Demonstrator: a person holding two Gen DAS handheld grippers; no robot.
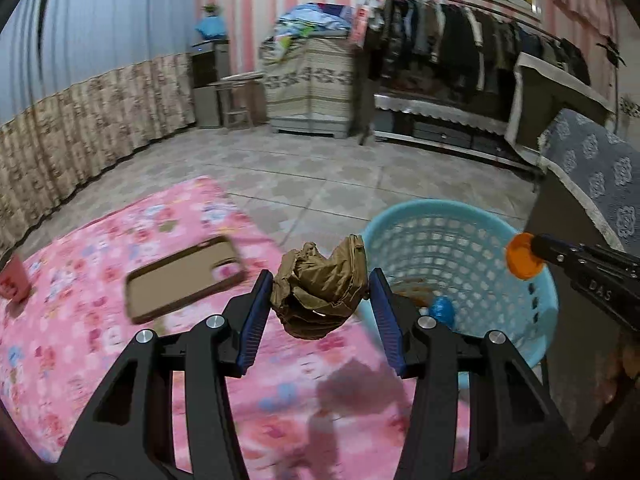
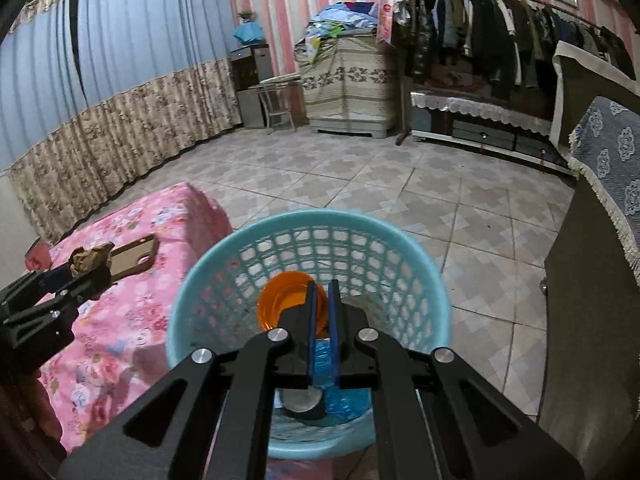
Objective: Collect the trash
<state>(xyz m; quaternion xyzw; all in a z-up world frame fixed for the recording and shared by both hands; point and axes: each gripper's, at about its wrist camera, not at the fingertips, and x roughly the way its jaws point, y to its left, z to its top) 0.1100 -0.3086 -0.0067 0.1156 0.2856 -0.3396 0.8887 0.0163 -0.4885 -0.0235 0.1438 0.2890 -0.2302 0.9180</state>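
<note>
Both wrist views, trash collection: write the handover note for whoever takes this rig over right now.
Left tool: shut on the crumpled brown paper, above the pink bedspread, beside the basket.
Right tool: shut on the orange lid, over the blue basket.
Done: some trash, including a blue wrapper, already lies in the basket.
Left: drop the lid, then the paper. A phone case and a pink cup remain on the bedspread.

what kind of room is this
Most likely a bedroom in a home. A rail of hanging clothes runs along the pink striped wall, folded bedding is piled on a covered cabinet, and long curtains cover one side. A pink floral blanket lies in the foreground.
</note>
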